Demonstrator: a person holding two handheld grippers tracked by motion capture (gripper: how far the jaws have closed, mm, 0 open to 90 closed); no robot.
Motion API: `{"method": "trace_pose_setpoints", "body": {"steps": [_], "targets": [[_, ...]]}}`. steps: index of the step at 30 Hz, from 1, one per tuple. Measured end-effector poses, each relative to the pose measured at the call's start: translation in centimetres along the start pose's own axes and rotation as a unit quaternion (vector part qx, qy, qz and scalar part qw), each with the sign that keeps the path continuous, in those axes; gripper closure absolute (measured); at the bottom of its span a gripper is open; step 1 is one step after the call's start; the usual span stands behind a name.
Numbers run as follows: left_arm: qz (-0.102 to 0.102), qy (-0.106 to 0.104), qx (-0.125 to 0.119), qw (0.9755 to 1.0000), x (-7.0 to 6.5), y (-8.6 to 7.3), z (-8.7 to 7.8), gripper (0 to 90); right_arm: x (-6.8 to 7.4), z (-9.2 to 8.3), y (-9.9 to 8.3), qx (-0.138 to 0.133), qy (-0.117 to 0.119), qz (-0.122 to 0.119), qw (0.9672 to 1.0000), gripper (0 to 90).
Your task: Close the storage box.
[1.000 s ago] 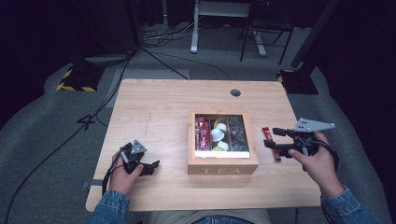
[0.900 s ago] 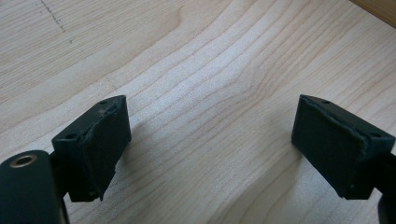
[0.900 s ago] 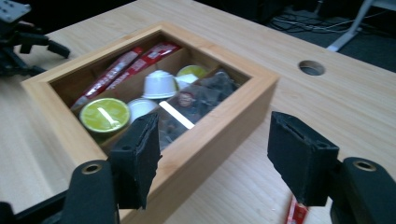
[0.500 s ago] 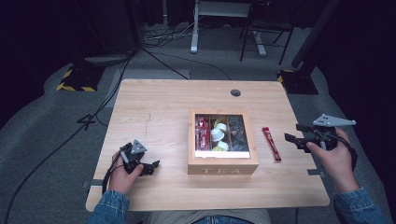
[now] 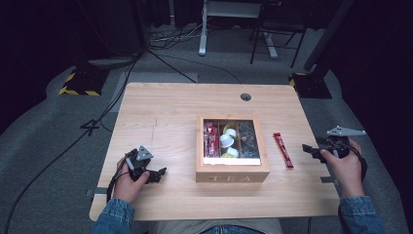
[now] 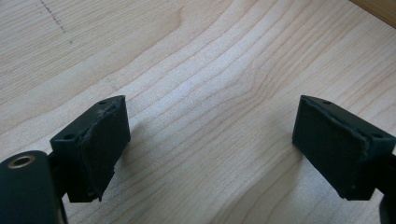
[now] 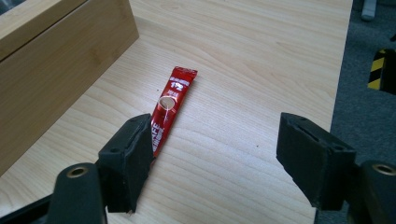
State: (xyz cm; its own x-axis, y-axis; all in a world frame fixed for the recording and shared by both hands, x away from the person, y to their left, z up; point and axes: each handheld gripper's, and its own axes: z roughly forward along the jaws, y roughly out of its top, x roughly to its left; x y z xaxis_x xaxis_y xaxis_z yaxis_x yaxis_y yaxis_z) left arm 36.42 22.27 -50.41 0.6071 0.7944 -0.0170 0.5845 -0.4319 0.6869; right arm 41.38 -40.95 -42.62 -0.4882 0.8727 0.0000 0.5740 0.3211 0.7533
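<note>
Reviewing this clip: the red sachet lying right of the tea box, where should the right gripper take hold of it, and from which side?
Best taken across its narrow width near the middle, coming from above. The red sachet lies flat on the table, long and thin, clear of the tea box, so both long edges are free. The right gripper is open and empty beside it.

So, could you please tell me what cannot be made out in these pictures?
- Sachet: its near end is behind the right tool's jaw in the right gripper view; its print is too small in the high view.
- Box: cut off by the edge in the right gripper view.
- Box contents: too small to identify in the high view.
</note>
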Motion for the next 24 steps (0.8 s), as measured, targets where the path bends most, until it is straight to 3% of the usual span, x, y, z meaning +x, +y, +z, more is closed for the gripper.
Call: {"method": "trace_pose_setpoints", "body": {"steps": [17, 21, 24], "targets": [[-0.001, -0.001, 0.002, 1.0000, 0.0, 0.0, 0.0, 11.4, -1.1, 3.1, -3.5, 0.002, -0.012, 0.021, 0.9997, 27.8], [0.000, -0.001, 0.002, 1.0000, 0.0, 0.0, 0.0, 11.4, -1.2, 3.6, -4.4, 0.003, -0.003, 0.029, 0.9996, 27.6], [0.000, -0.001, 0.002, 1.0000, 0.0, 0.0, 0.0, 11.4, -1.2, 3.9, -5.2, 0.010, -0.006, 0.020, 0.9997, 26.8]]}}
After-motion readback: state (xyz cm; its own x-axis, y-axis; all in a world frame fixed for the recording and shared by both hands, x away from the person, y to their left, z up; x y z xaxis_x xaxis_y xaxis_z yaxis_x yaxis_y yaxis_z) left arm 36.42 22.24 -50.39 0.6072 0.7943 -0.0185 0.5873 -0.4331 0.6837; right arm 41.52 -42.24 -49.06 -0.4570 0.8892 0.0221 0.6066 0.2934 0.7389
